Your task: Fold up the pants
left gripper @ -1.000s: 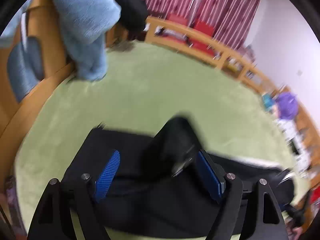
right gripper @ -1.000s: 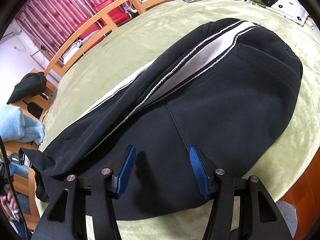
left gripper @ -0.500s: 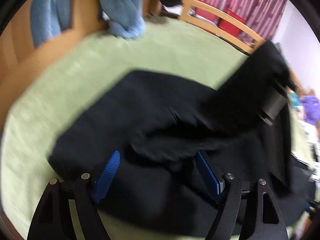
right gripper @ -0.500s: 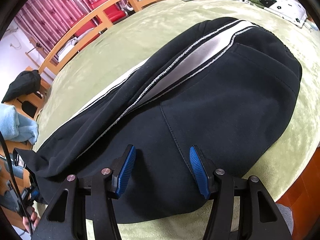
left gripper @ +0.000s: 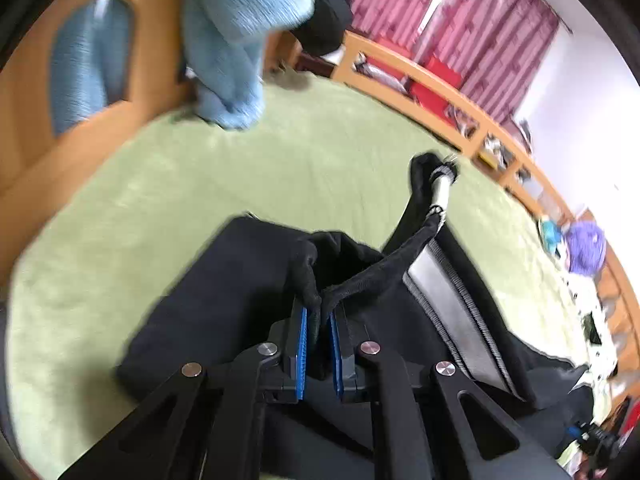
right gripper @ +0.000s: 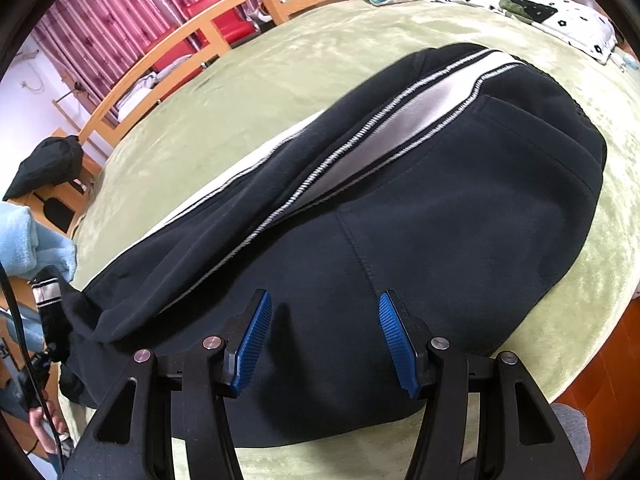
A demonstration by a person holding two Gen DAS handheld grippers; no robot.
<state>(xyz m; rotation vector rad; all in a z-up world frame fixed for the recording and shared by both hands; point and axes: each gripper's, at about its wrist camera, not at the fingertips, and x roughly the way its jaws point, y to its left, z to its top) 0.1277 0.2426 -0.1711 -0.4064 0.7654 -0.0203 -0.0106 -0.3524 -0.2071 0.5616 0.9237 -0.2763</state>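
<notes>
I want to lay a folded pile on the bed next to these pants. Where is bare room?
The green blanket is bare between the black pants and the wooden bed rail; a second bare patch lies between the pant cuffs and the blue towel. Crowded: the far end, with the patterned pillow. The near edge offers only a thin strip.

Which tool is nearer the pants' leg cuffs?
Left. The left tool is clamped on a fold of the black pants at the cuff end; the right tool hovers open over the seat.
</notes>
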